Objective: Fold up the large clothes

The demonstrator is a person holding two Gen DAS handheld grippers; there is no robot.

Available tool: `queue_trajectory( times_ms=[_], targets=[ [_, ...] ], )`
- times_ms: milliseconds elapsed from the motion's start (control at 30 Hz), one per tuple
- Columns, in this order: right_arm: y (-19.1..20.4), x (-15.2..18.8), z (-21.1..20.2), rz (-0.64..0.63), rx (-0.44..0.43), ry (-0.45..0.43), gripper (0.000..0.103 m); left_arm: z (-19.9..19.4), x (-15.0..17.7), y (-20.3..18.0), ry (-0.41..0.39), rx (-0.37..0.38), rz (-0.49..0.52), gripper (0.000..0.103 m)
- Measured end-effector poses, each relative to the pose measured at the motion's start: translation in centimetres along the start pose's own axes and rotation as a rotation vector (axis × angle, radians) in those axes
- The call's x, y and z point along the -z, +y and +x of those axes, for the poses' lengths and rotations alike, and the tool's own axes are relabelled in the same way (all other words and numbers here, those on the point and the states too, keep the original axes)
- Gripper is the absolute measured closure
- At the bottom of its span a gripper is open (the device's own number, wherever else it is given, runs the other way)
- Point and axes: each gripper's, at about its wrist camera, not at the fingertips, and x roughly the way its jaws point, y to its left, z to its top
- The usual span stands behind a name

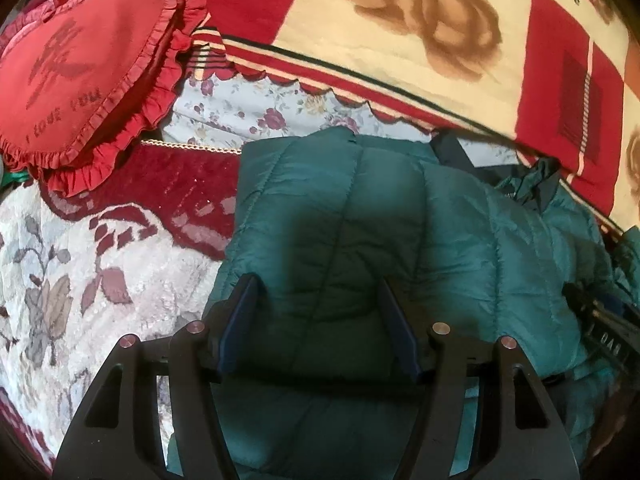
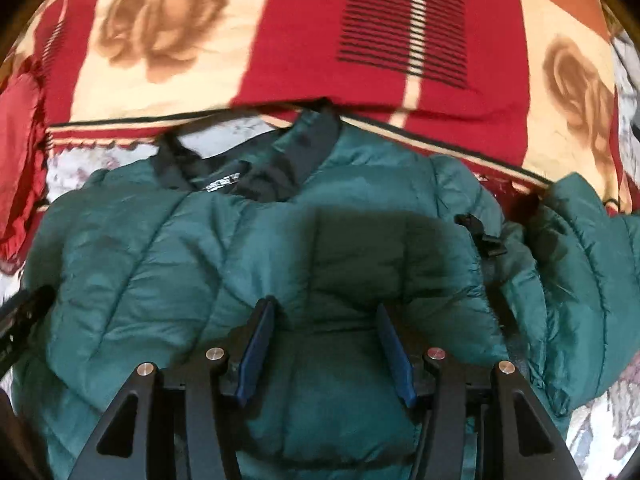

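Observation:
A dark green quilted puffer jacket [image 1: 400, 208] lies spread on the bed, one folded edge toward the red cushion. In the right wrist view its dark collar [image 2: 308, 148] lies at the far side and a sleeve [image 2: 580, 248] trails off to the right. My left gripper [image 1: 317, 282] hovers open over the jacket's left part and casts a shadow on it. My right gripper [image 2: 325, 305] stands open over the chest area below the collar, with no fabric pinched between its blue pads [image 2: 256, 344]. Each gripper shows at the edge of the other's view: the right gripper [image 1: 604, 332], the left gripper [image 2: 24, 308].
A red heart-shaped frilled cushion [image 1: 84, 64] lies at the far left. A red and cream rose-patterned blanket [image 1: 400, 20] is heaped behind the jacket. The floral bedcover [image 1: 72, 272] shows to the left, and a pale flowered sheet [image 1: 256, 108] lies beyond.

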Motion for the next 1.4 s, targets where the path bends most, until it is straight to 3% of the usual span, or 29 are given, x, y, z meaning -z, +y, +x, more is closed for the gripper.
queue_trajectory(
  times_ms=[333,667,800,933,1067,1200,1400],
  targets=[
    [-2.0,1.6,-5.2,-0.007,-0.016,-0.058,0.052,0.0,0.2,0.2,-0.003,-0.009,0.006,0.04],
    [-3.7,3.3,-3.1,0.04,-0.021,-0.019,0.052,0.2,0.3,0.0,-0.007,-0.017,0.018,0.038],
    [-3.4,3.2,-4.4,0.013,-0.014,-0.014,0.052,0.3,0.3,-0.1,-0.007,-0.017,0.019,0.038],
    [-3.9,3.5,-6.6,0.027,-0.016,-0.063,0.052,0.3,0.3,0.1,-0.006,-0.012,0.011,0.038],
    [-4.3,3.8,-5.8,0.032,0.016,-0.039,0.052,0.3,0.4,0.0,-0.01,-0.019,0.016,0.037],
    [-5.2,4.0,-3.7,0.073,0.03,0.011,0.044,0.2,0.5,0.0,-0.009,-0.017,0.019,0.037],
    [-5.9,4.5,-6.2,0.087,0.02,-0.022,0.044,-1.5,1.4,-0.1,-0.017,-0.022,0.026,0.037]
  ],
)
